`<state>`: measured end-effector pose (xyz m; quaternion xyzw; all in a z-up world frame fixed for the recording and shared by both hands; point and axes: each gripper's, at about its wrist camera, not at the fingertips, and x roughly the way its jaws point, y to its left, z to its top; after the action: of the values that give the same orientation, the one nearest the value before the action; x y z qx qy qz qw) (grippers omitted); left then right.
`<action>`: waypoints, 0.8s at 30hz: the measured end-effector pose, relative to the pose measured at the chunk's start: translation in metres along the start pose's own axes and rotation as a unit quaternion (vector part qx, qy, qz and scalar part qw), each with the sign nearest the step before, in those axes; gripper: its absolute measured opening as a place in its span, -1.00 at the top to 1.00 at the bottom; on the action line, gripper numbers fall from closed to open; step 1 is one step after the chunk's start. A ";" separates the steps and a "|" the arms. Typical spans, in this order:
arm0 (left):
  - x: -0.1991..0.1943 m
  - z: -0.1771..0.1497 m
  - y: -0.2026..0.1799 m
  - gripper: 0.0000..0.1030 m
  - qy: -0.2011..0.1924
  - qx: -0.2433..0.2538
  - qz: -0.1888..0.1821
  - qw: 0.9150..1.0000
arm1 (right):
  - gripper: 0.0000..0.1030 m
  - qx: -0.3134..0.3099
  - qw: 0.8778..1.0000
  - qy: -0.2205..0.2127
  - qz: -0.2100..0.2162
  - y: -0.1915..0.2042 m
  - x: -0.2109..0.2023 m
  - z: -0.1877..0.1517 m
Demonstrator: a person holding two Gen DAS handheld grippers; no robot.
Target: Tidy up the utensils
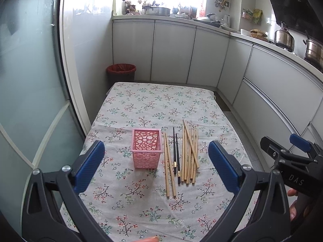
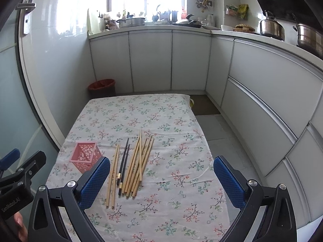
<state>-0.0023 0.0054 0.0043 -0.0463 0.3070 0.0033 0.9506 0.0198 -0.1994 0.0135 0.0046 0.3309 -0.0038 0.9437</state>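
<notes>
A pink perforated holder (image 1: 146, 148) (image 2: 85, 156) stands upright and empty on the floral tablecloth. To its right lie a pair of light wooden chopsticks (image 1: 169, 169) (image 2: 113, 176), a pair of black chopsticks (image 1: 176, 157) (image 2: 123, 164), and a loose bunch of several wooden chopsticks (image 1: 190, 153) (image 2: 139, 161). My left gripper (image 1: 156, 165) hangs open above the near part of the table, holding nothing. My right gripper (image 2: 161, 178) is open too, over the cloth right of the chopsticks; its body (image 1: 290, 159) shows at the right edge of the left wrist view.
The table (image 2: 141, 109) stands in a small kitchen, with white cabinets (image 2: 151, 60) behind and along the right. A red-lined bin (image 1: 121, 73) sits past the far left corner. A glass door (image 1: 30, 80) lines the left. Pots (image 2: 271, 27) crowd the counter.
</notes>
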 end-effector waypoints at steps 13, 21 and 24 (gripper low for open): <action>0.000 0.000 0.000 -0.98 -0.002 -0.001 -0.002 1.000 | -1.00 -0.009 1.000 0.002 0.000 0.005 0.004 0.000; 0.000 0.001 0.000 -0.98 -0.004 0.000 -0.002 1.000 | -1.00 -0.009 1.000 0.004 -0.001 0.004 0.006 -0.001; 0.001 0.002 0.001 -0.98 -0.005 -0.001 -0.001 1.000 | -1.00 -0.009 1.000 0.006 -0.001 0.004 0.007 -0.001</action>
<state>-0.0008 0.0064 0.0053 -0.0474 0.3018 0.0024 0.9522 0.0248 -0.1955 0.0083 -0.0040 0.3364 -0.0013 0.9417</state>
